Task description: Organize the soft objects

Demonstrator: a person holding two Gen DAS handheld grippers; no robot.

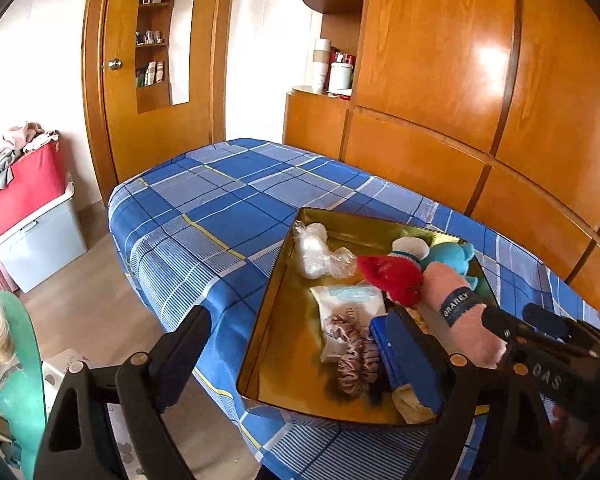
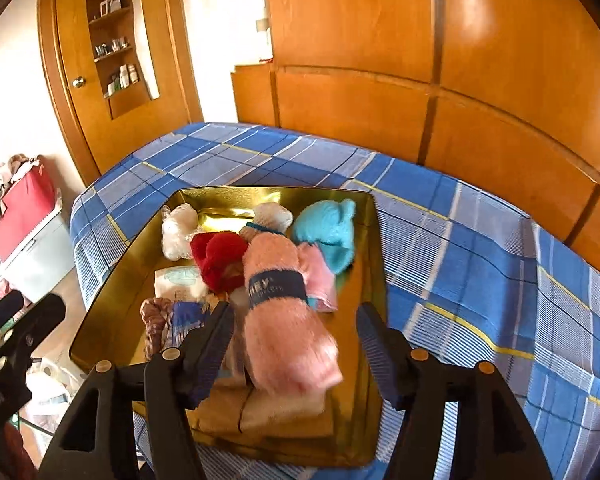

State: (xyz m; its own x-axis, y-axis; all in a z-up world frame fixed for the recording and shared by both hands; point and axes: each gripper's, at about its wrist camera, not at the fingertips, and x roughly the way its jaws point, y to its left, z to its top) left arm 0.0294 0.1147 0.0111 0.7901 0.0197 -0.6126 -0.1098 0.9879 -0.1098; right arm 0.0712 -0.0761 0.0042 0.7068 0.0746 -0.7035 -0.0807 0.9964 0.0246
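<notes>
Lying in the gold tray (image 2: 100, 280), the pink roll (image 2: 284, 320) bears a navy band lettered "ORAREY"; both tongs stand apart.

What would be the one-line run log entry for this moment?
stage: pink towel roll lying in gold tray | left hand-held gripper: open, empty | right hand-held gripper: open, pads clear of roll

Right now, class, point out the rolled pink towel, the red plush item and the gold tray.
rolled pink towel (image 2: 284, 320): right wrist view, fluffy body below its dark band.
red plush item (image 2: 216, 258): right wrist view, its middle.
gold tray (image 1: 272, 320): left wrist view, bare left inner wall.
</notes>
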